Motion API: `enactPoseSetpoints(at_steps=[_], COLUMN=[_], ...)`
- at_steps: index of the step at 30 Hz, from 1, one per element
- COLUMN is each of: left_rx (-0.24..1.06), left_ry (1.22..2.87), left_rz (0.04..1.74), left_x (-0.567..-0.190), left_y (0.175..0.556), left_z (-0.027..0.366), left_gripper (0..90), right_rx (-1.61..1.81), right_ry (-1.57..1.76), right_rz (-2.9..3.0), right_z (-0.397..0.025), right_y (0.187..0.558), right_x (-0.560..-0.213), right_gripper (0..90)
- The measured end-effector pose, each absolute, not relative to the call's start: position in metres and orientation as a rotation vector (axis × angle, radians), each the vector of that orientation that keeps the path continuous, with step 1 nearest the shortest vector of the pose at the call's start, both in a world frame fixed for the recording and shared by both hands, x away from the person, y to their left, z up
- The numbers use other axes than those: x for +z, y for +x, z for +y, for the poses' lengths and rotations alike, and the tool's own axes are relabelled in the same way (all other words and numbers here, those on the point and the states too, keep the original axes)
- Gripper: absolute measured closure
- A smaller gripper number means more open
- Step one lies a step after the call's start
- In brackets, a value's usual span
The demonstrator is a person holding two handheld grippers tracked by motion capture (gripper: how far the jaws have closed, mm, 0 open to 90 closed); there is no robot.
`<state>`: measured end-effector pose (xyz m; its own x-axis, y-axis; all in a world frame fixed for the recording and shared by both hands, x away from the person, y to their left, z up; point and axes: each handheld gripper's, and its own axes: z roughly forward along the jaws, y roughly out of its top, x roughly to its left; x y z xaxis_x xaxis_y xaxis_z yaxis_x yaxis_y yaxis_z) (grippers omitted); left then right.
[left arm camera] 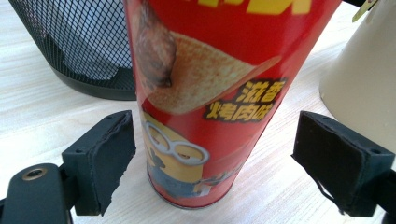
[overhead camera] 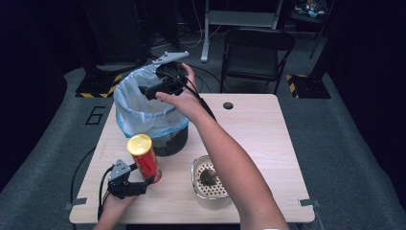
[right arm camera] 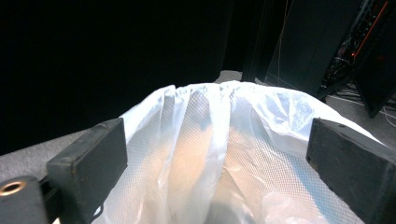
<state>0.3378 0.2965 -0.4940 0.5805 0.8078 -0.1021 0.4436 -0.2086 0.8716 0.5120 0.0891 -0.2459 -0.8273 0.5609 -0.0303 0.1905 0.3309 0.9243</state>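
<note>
Two claws work here, and the nearer one, the left claw at the lower left of the high view, stands spread with its jaws either side of the crisp tube, neither pad touching. That tube stands upright on the desk, just in front of the bin. It looks light, stiff and thin-walled cardboard with a glossy, likely slippery skin, so a gentle squeeze low on its body seems best; too hard could dent it. Lower centre sits a cream bowl with a perforated insert holding a dark clump of scraps. Farther off, the black mesh waste bin wears a pale blue liner; its contents are hidden. Above its rim, the right claw hovers spread and empty.
</note>
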Motion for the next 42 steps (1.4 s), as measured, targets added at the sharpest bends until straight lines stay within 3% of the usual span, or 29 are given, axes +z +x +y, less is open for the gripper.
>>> enactPoseSetpoints(at_steps=[4, 19, 29, 33, 37, 42], left_rx=[0.473, 0.467, 0.482, 0.51, 0.538, 0.571], left_ry=[1.851, 1.871, 1.846, 1.872, 1.887, 1.91], left_rz=[1.009, 1.007, 1.042, 1.034, 1.018, 0.985], left_x=[-0.493, -0.489, -0.492, -0.496, -0.498, -0.497], left_y=[0.338, 0.343, 0.353, 0.355, 0.354, 0.353], left_z=[0.297, 0.294, 0.287, 0.285, 0.286, 0.286], left_gripper=[12.4, 12.2, 12.4, 14.2, 22.9, 23.7], right_rx=[1.517, 1.522, 1.471, 1.449, 1.426, 1.417], right_ry=[0.622, 0.673, 0.684, 0.686, 0.725, 0.756], right_rz=[2.219, 2.095, 2.077, 2.081, 2.071, 2.073], right_z=[0.075, -0.027, -0.065, -0.081, -0.099, -0.11], right_y=[0.503, 0.476, 0.453, 0.446, 0.443, 0.439], right_x=[-0.239, -0.237, -0.242, -0.25, -0.262, -0.275], right_gripper=[14.4, 21.0, 23.3, 23.5, 25.7, 26.5])
